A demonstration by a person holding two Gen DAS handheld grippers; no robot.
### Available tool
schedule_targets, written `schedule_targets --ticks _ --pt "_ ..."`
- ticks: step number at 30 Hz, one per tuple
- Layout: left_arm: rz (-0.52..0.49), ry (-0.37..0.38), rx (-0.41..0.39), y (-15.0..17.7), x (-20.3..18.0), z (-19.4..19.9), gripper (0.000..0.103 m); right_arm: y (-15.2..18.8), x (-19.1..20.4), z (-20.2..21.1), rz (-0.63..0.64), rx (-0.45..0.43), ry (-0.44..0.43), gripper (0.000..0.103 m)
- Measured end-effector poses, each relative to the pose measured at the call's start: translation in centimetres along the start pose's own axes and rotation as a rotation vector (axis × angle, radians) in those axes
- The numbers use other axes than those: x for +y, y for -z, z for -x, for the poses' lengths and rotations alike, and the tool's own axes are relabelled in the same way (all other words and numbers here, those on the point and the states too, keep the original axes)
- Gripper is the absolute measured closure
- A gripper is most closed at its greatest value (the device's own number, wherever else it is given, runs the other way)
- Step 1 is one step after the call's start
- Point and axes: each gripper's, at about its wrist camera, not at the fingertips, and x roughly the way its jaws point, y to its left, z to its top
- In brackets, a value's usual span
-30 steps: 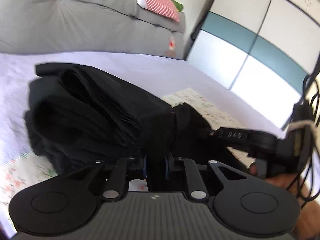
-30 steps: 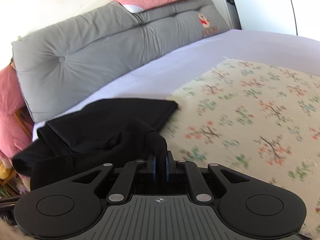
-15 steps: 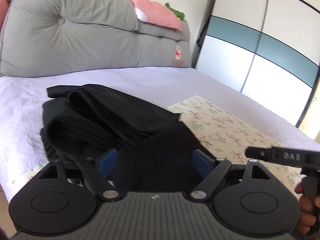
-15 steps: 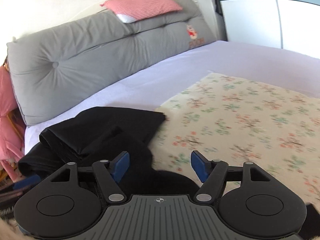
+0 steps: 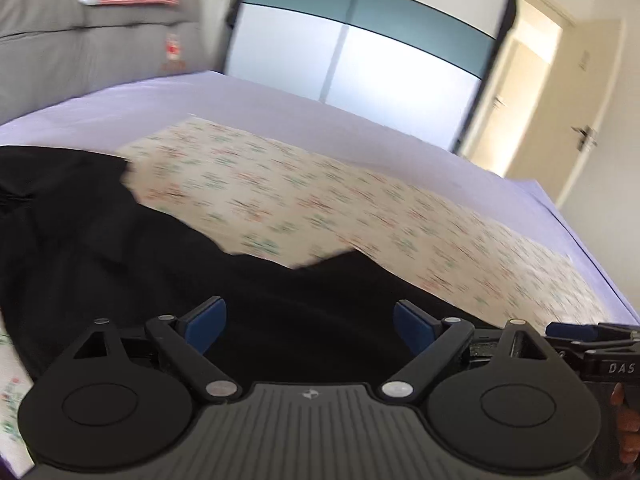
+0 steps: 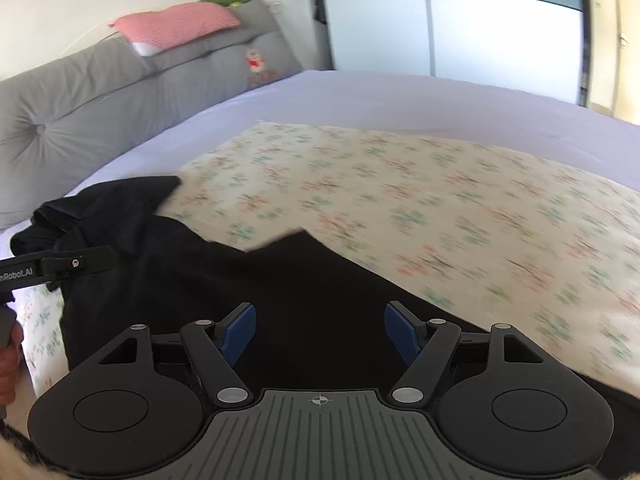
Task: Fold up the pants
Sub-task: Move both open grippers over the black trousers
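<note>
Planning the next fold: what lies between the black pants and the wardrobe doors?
In the right wrist view, the floral sheet lies beyond the black pants, then bare lilac bed cover up to the wardrobe doors.

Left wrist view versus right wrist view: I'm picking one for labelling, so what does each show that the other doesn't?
Only the left wrist view: a doorway and door handle.
Only the right wrist view: the headboard's button tuft and the pants' bunched far end.
Both: black pants on a floral sheet, striped pillow, wardrobe, each gripper's blue pads clear of cloth.
</note>
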Motion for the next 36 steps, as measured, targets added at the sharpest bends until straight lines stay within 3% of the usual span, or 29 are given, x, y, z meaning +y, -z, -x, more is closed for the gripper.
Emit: schedule_targets --ticks 10,19,24,29,36 --pt "-0.068 0.157 0.117 3.6 -9.0 -1.8 0.000 5.8 -10.4 9.4 -0.095 0.007 0.122 0.022" --pt "-0.101 0.261 0.177 7.8 -15.8 -2.4 0.000 10.8 -17.9 15.6 -0.172 -0.007 0.168 0.019" --pt "-0.148 0.327 0.212 9.9 -20.1 -3.2 0.000 12.2 -22.2 19.6 -0.195 -0.002 0.257 0.019" --pt "-0.196 0.399 0.241 11.6 -24.3 -3.9 0.000 14.5 -27.0 22.8 -0.303 -0.005 0.338 0.019" --pt "-0.249 0.460 0.270 14.1 -27.2 -4.0 0.000 17.3 -30.6 23.0 -0.400 0.092 0.281 0.023"
